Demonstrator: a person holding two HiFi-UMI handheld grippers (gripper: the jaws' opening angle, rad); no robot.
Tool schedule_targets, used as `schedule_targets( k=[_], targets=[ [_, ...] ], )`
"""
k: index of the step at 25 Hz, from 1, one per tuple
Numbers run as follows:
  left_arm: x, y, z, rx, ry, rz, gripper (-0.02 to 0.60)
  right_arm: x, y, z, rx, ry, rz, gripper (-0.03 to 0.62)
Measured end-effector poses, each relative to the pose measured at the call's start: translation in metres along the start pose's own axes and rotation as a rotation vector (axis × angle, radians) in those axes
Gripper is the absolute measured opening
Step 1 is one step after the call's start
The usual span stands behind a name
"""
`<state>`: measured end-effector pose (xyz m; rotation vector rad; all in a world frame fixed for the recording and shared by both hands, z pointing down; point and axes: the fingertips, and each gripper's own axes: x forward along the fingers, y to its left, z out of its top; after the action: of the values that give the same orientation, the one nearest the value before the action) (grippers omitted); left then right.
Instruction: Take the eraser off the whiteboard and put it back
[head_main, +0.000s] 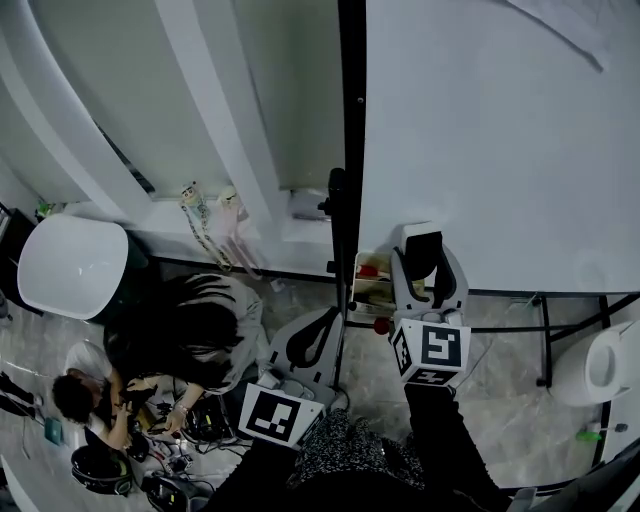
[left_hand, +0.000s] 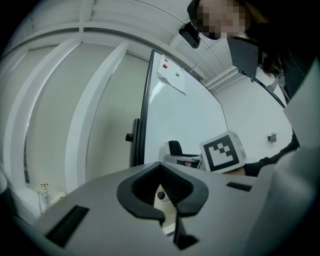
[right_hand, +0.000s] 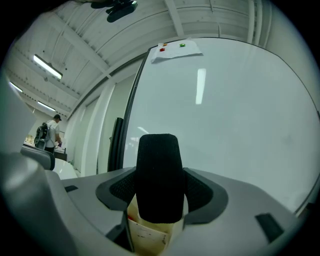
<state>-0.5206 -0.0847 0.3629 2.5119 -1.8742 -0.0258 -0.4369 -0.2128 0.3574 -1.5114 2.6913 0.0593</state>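
My right gripper (head_main: 424, 262) is shut on a black felt eraser (head_main: 422, 252), which stands upright between the jaws. It is at the lower edge of the big whiteboard (head_main: 500, 140). In the right gripper view the eraser (right_hand: 158, 170) fills the gap of the right gripper (right_hand: 159, 189), with the whiteboard (right_hand: 235, 110) close behind; whether they touch I cannot tell. A small tray (head_main: 372, 285) with red items hangs just left of that gripper. My left gripper (head_main: 322, 318) is lower and to the left, its tips together with nothing between them. In its own view the left gripper (left_hand: 160, 166) points along the board's left edge.
The board's black frame post (head_main: 350, 150) runs up between the two grippers. A sheet of paper (right_hand: 175, 50) is pinned at the board's top. Two people (head_main: 180, 340) crouch on the floor at lower left among gear, near a white round table (head_main: 75, 265). A white stool (head_main: 600, 365) stands at right.
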Motion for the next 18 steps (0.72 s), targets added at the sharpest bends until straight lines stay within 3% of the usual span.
schedule_targets(
  k=[11, 18],
  targets=[
    [0.008, 0.000, -0.003, -0.011, -0.001, -0.009, 0.005, 0.002, 0.013, -0.006, 0.034, 0.066, 0.094, 0.270],
    [0.008, 0.000, -0.003, -0.013, 0.003, -0.005, 0.006, -0.001, 0.016, -0.011, -0.020, 0.092, 0.118, 0.279]
  ],
)
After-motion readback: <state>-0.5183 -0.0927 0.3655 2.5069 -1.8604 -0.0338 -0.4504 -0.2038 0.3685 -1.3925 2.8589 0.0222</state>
